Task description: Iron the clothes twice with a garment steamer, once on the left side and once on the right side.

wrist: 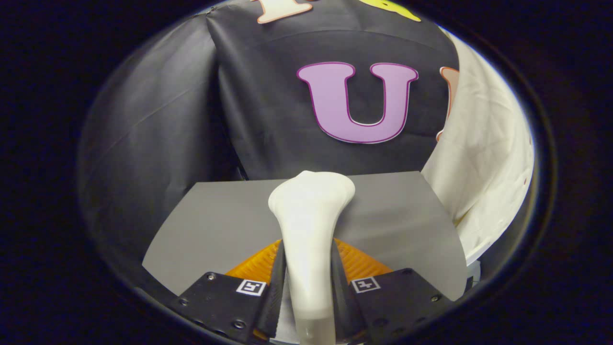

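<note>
We find the gripper [307, 282] closed down to the width of the steamer's handle, both fingers pressing its sides, so the garment steamer [309, 225] is firmly in hand. Handle runs up between the fingers; the flared head sits just ahead of the tips, pointing fwd.

Below and beyond the head lies a grey table [215, 215], bare where we can see it. Past its far edge hangs the booth wall, black cloth [268, 110]. To the right of the fingers, beyond the table's right edge, hangs a white garment [483, 158], creased, w/ small dark-red marks near its outer edge; we can't tell what they are.

Steamer head is well apart from the garment, no contact. Head aims at the wall, not the fabric.

Our judgement: step in hand is carrying the steamer toward the clothes; neither pass looks started, though the cloth alone gives no sure sign. Next move calls for swinging the head right to face the fabric, then bringing it up against one side of the garment for a first stroke. Grip should hold tight throughout; the handle is smooth and tapered, so may slip.
</note>
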{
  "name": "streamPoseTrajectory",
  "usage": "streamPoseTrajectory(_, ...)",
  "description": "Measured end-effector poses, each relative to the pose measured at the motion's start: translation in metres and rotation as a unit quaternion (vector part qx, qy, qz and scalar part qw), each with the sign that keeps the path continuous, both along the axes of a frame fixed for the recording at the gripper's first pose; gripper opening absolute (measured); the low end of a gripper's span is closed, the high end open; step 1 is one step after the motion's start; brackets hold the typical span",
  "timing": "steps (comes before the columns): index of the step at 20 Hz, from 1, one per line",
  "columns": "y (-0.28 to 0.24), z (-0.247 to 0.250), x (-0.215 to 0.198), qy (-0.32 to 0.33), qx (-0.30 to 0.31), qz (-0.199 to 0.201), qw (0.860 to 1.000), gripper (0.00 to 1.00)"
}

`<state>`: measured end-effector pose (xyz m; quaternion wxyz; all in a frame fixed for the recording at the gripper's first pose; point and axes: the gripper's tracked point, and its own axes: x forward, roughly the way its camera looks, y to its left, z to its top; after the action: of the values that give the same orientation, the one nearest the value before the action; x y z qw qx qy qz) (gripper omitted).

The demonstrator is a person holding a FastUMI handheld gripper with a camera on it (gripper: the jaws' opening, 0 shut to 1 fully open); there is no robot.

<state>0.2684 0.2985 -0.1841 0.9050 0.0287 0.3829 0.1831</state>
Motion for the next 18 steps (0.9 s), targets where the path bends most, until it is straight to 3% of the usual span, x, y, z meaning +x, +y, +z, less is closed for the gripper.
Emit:
streamPoseTrajectory(7,-0.029,0.066,-0.011,-0.091,0.126,-0.026,0.988,0.49)
streamPoseTrajectory(13,-0.043,0.086,-0.015,-0.136,0.147,-0.026,0.98,0.48)
streamPoseTrajectory(18,-0.025,0.097,-0.028,-0.173,0.114,0.004,0.978,0.47)
